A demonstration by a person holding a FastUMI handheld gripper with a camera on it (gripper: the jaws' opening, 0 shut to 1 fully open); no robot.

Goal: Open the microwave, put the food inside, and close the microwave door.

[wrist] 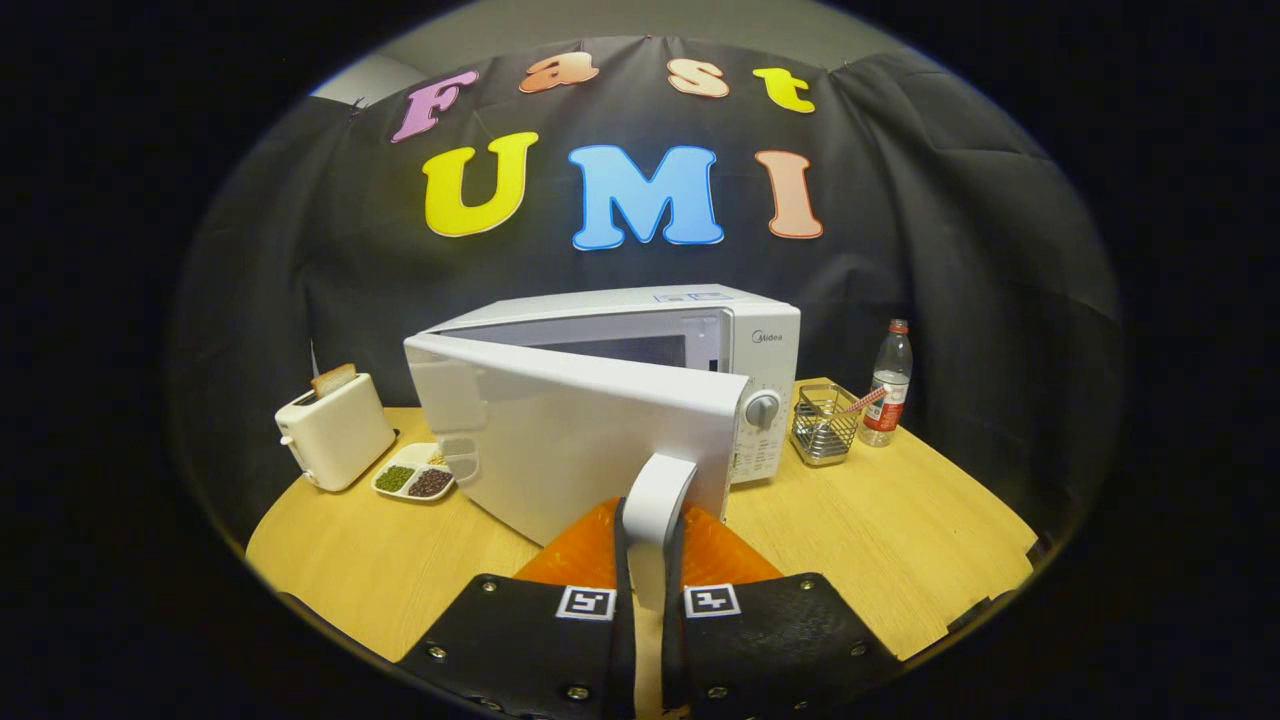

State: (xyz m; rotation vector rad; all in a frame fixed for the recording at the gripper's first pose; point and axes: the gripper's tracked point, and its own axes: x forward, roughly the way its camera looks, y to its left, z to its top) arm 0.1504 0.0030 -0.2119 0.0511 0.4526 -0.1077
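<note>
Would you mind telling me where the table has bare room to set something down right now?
The widest bare patch of table lies right of the gripper, in front of the wire basket and bottle. A smaller patch sits before the toaster and divided dish. The middle is crowded: the gripper is shut on the door handle of the half-open microwave.

A toaster (335, 432) with bread is sitting on the wooden table (900, 540), while a wire basket (824, 424) and a water bottle (887, 384) are standing together near the far edge.

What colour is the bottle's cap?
Red, on the bottle beside the wire basket, in the gripper view.
</note>
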